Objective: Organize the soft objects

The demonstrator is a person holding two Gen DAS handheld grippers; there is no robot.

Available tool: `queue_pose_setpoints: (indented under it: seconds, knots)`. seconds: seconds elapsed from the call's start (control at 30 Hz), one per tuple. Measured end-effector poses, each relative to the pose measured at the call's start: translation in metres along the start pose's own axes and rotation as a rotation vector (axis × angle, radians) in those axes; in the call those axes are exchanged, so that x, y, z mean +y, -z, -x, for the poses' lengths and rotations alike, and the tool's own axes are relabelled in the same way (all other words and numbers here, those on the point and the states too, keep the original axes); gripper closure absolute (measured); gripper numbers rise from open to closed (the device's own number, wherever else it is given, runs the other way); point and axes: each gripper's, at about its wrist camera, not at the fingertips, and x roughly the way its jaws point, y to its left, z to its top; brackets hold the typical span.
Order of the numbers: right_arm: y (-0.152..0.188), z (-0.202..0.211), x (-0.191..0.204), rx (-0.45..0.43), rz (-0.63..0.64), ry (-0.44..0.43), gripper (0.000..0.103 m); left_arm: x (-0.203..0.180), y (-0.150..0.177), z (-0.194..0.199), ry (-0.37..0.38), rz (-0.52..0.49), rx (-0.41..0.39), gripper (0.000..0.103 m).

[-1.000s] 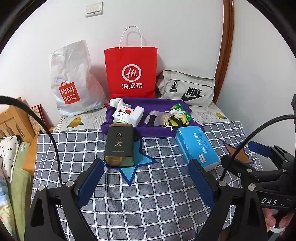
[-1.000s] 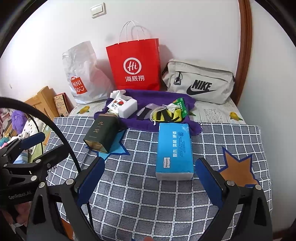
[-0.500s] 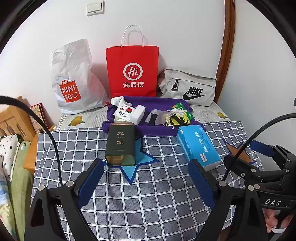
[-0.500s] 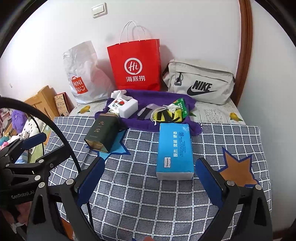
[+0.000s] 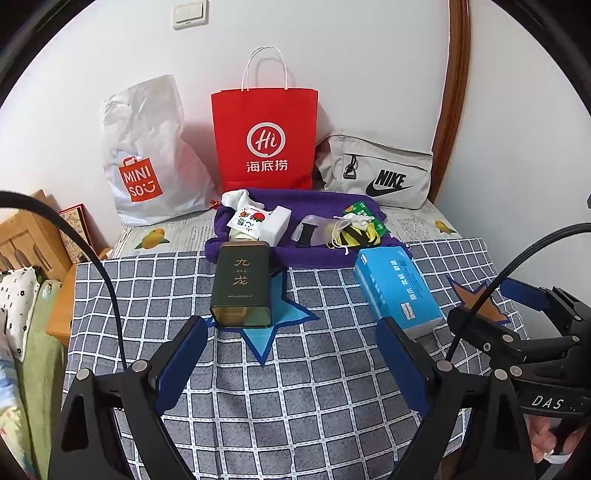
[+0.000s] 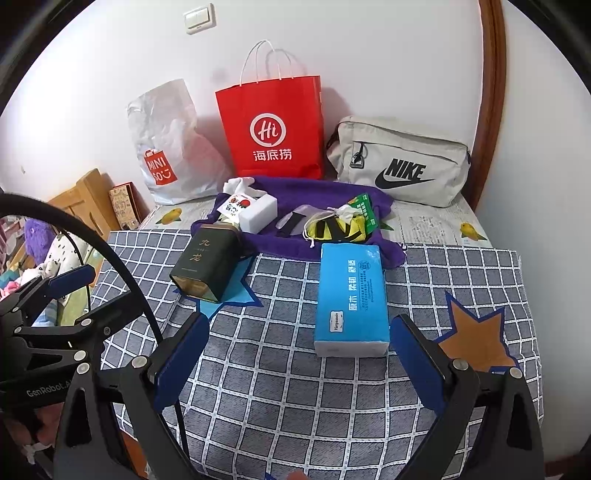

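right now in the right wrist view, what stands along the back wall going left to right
miniso bag → red paper bag → nike bag

Red paper bag [image 5: 264, 138] — wall switch [image 5: 190, 14]

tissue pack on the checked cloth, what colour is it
Bright blue, with white print; the tissue pack shows best in the right wrist view.
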Motion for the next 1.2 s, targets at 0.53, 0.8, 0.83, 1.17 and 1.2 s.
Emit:
queue_pose_setpoints:
  seconds: [0.53, 0.8, 0.83, 1.17, 1.2]
  knots:
    - [-0.0014, 0.0025, 0.0012, -0.003, 0.01, 0.009, 0.005, 0.0031, -0.0014, 0.0004, 0.004, 0.002, 0.0, 0.011]
    - [-0.0021, 0.0021, 0.0031, -0.002, 0.013, 0.01, 0.005, 0.0049, -0.0007, 0.0004, 0.0, 0.0, -0.002, 0.011]
    - [-0.002, 0.0022, 0.0036, -0.001, 0.014, 0.01, 0.005, 0.006, -0.0008, 0.0001, 0.0, 0.0, -0.001, 0.011]
    - [-0.003, 0.0039, 0.0053, -0.006, 0.018, 0.015, 0.005, 0.0072, -0.0005, 0.0009, -0.005, 0.001, -0.009, 0.011]
    - [-0.0032, 0.0037, 0.0052, -0.007, 0.018, 0.015, 0.005, 0.0053, -0.0001, 0.0013, -0.007, 0.0, -0.01, 0.011]
